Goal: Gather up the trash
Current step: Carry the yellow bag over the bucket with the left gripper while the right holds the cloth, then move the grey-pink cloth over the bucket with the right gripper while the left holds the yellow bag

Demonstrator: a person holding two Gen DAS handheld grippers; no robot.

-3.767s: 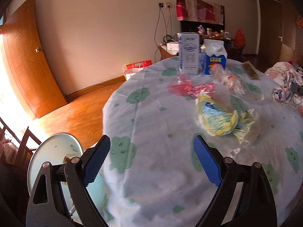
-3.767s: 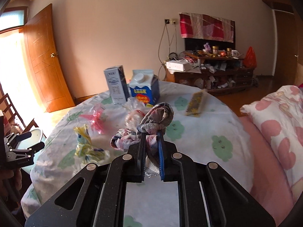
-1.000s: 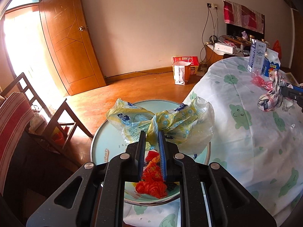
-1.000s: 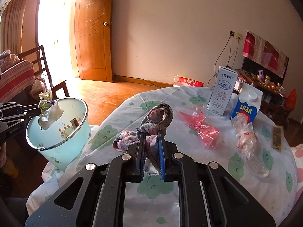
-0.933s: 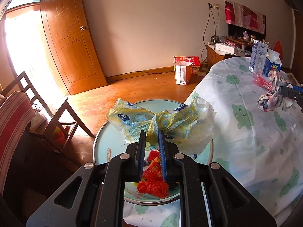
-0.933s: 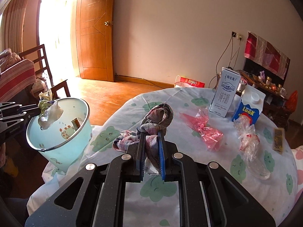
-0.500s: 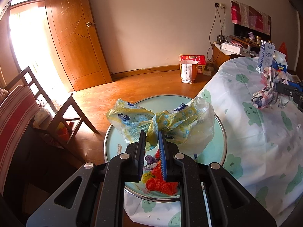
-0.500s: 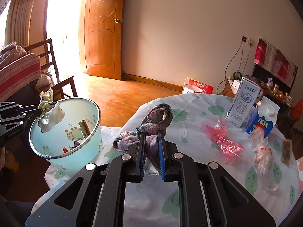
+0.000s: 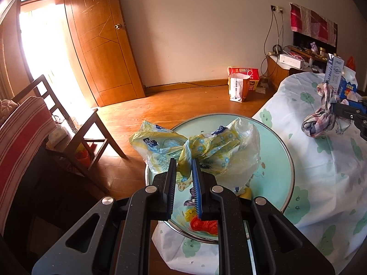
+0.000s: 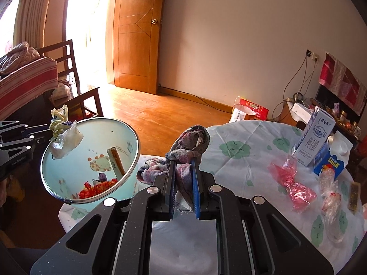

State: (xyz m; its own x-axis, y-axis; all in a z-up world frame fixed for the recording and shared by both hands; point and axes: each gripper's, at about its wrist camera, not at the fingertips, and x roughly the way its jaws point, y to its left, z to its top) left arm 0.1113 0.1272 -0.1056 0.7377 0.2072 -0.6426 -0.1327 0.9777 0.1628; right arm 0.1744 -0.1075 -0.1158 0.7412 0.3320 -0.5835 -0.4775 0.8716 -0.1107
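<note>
The surface (image 10: 259, 133), under a white cloth with green prints, fills the right and lower part of the right wrist view. At its left edge, in the lower left of that frame, stands the pale blue bucket (image 10: 128, 137) with red wrappers at its bottom. Two cartons stand at the right edge: a milk carton (image 10: 315, 139) and just beside it a blue juice carton (image 10: 331, 161); below them lies a pink plastic bag (image 10: 292, 183).

The left hand-held gripper (image 9: 184, 171), at the centre of its view, is clamped on a crumpled yellow plastic bag (image 9: 201, 149) above the bucket's mouth. The right hand-held gripper (image 10: 183, 171) is closed tight on a knotted checked rag (image 10: 191, 145) above the surface.
</note>
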